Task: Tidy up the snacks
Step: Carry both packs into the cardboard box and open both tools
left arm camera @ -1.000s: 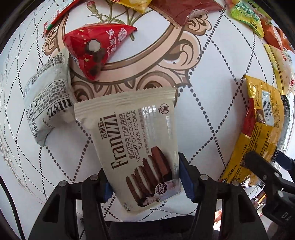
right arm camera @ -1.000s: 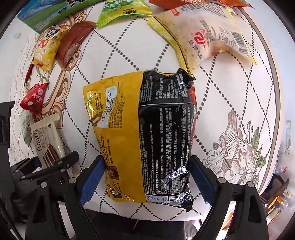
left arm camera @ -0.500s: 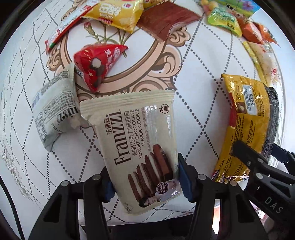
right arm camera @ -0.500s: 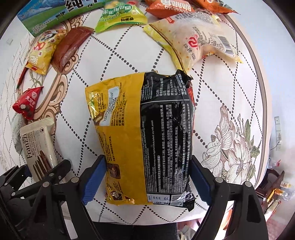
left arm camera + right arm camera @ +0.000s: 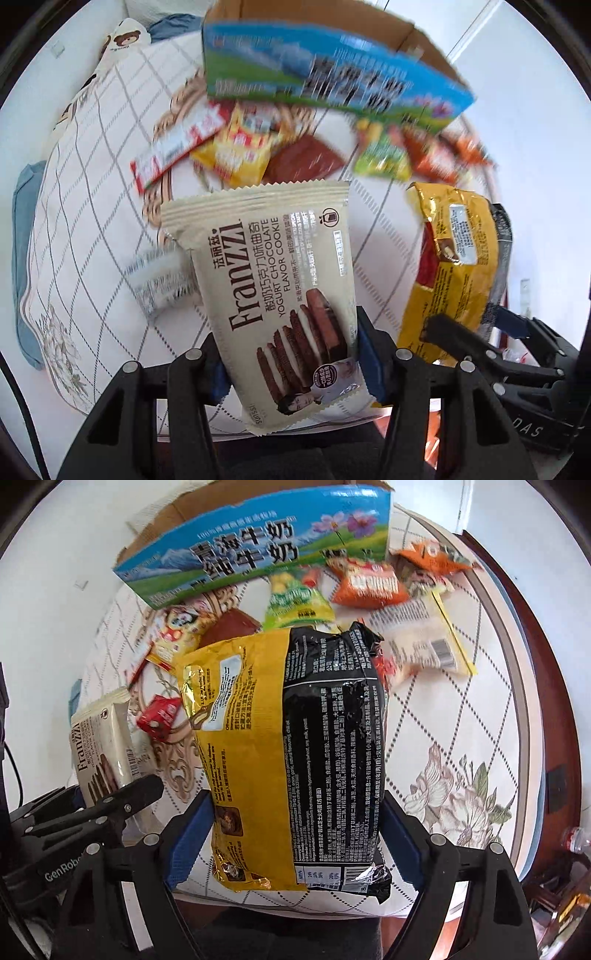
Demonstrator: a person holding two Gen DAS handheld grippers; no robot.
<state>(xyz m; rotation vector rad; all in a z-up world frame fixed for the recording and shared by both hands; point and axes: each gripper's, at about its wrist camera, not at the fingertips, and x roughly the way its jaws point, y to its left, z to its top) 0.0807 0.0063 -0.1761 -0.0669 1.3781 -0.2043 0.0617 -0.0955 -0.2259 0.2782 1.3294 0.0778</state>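
My left gripper (image 5: pixel 293 363) is shut on the lower end of a beige Franzzi chocolate cookie pack (image 5: pixel 280 280), which hangs above the table. My right gripper (image 5: pixel 295 838) is shut on a large yellow and black noodle pack (image 5: pixel 295 738), also lifted off the cloth. Each wrist view shows the other hand's load: the noodle pack (image 5: pixel 454 266) at the right, the cookie pack (image 5: pixel 99 753) at the left. An open blue and green milk carton box (image 5: pixel 258 554) stands at the far side of the table.
A white quilted tablecloth (image 5: pixel 461 738) covers the round table. Loose snacks lie below the box: a red stick (image 5: pixel 177 144), a yellow pack (image 5: pixel 243 151), a brown pack (image 5: pixel 303 162), a green pack (image 5: pixel 295 605), orange packs (image 5: pixel 369 583), a red triangle pack (image 5: pixel 159 716).
Both grippers have risen with their packs, so the table looks farther away. The views tilted up and the carton box came into sight at the far side.
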